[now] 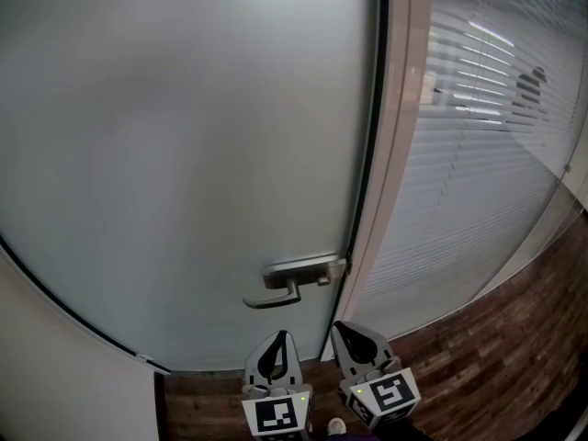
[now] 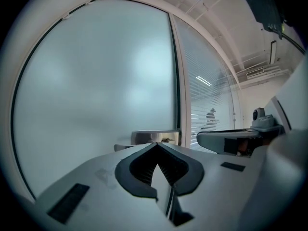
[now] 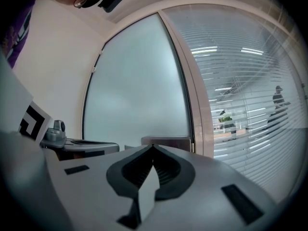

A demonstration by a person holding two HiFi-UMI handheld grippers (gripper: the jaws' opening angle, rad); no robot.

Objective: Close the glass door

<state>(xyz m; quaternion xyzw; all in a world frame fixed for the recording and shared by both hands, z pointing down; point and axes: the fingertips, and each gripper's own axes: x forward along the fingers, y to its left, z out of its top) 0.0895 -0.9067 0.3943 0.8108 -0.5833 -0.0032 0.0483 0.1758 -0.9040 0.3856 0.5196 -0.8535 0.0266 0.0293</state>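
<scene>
A frosted glass door (image 1: 184,154) fills the head view and sits against its pale frame (image 1: 395,154). Its metal lever handle (image 1: 280,292) hangs from a steel lock plate (image 1: 299,269) at the door's right edge. My left gripper (image 1: 278,335) points at the door just below the handle, jaws shut and holding nothing. My right gripper (image 1: 338,327) stands beside it under the frame, also shut and empty. In the left gripper view my left gripper (image 2: 156,145) lines up with the lock plate (image 2: 156,136). In the right gripper view my right gripper (image 3: 153,147) faces the lock plate (image 3: 166,141) too.
A glass wall with white blinds (image 1: 487,154) runs to the right of the frame. A person (image 1: 530,88) shows faintly behind the blinds. Dark wood floor (image 1: 496,356) lies below. A plain white wall (image 1: 55,366) stands left of the door.
</scene>
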